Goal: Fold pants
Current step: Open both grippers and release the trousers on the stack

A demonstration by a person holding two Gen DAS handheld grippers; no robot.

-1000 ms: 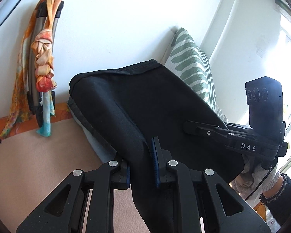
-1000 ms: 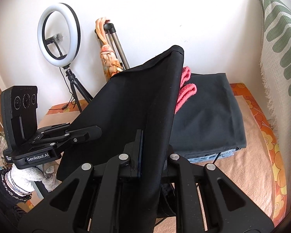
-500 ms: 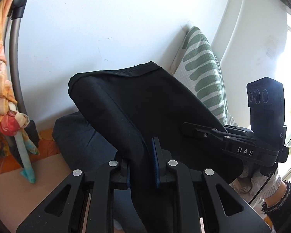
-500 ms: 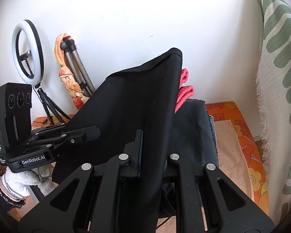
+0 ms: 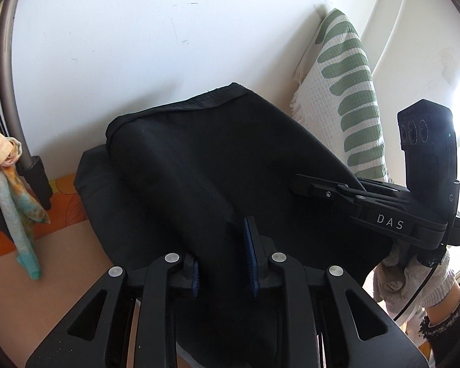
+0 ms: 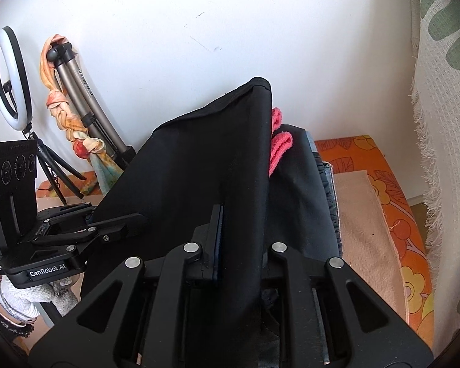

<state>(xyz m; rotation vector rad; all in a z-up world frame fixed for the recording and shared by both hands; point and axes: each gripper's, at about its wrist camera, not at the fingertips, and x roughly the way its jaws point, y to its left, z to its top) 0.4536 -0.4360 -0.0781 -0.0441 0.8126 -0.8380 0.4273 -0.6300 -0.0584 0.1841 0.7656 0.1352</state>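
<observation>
The black pants (image 5: 217, 159) are folded and held up between both grippers above a stack of folded clothes. My left gripper (image 5: 222, 263) is shut on the near edge of the pants. My right gripper (image 6: 239, 239) is shut on the pants (image 6: 205, 165) too; its right finger is hidden behind the cloth. Each gripper shows in the other's view: the right one (image 5: 306, 184) on the right side, the left one (image 6: 132, 227) on the left side.
Under the pants lies a stack with a dark folded garment (image 6: 303, 184), a pink cloth (image 6: 279, 144) and jeans. It sits on a beige mat (image 6: 365, 220) over an orange floral cover. A green-striped cushion (image 5: 346, 92), a tripod with a scarf (image 6: 76, 98) and a ring light (image 6: 9, 73) stand by the wall.
Both grippers have carried the pants forward toward the wall and over the stack. The stack now lies closer and mostly hidden beneath the pants. Both grips are unchanged.
</observation>
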